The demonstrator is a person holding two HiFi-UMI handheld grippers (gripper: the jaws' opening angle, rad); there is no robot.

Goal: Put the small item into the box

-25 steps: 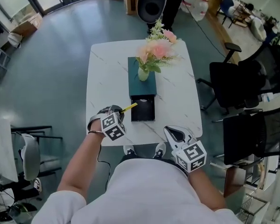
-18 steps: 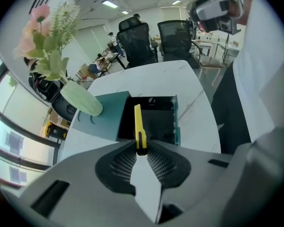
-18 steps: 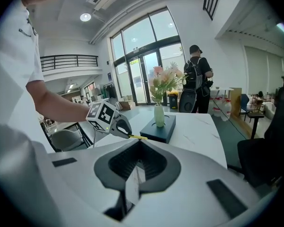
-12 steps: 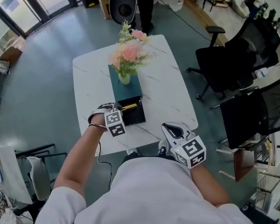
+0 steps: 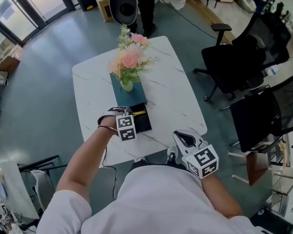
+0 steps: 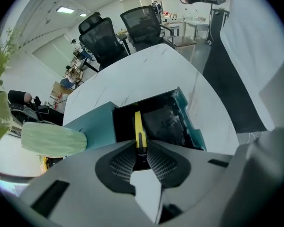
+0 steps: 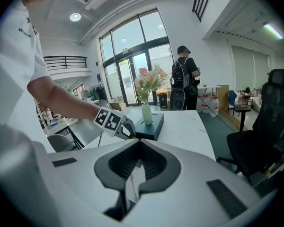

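Now that the left tool (image 6: 141, 151) has swung in from the left of the box (image 5: 145, 125) and tipped nose-down, it's sitting right over the open compartment near the middle of the head view. 1 second back it was still beside the box with the yellow item (image 6: 138, 126) just poking toward it.

That small yellow item is still pinched between the left tool's jaws. In the left gripper view it sticks out forward over the dark inside of the box, with the teal walls around it. I can't tell whether its far tip touches the bottom yet, but it's definitely not lying in there loose.

The right tool (image 5: 179, 135) is hanging out at the lower right, off the near edge of the tabletop (image 5: 173, 91). Its jaws are together on nothing and it has barely shifted. The vase of flowers (image 5: 128, 65) on the teal slab (image 5: 121, 95) just above the box hasn't been touched.

So I'd say the carry is basically done. What's left is easing the jaws apart so the item drops inside.
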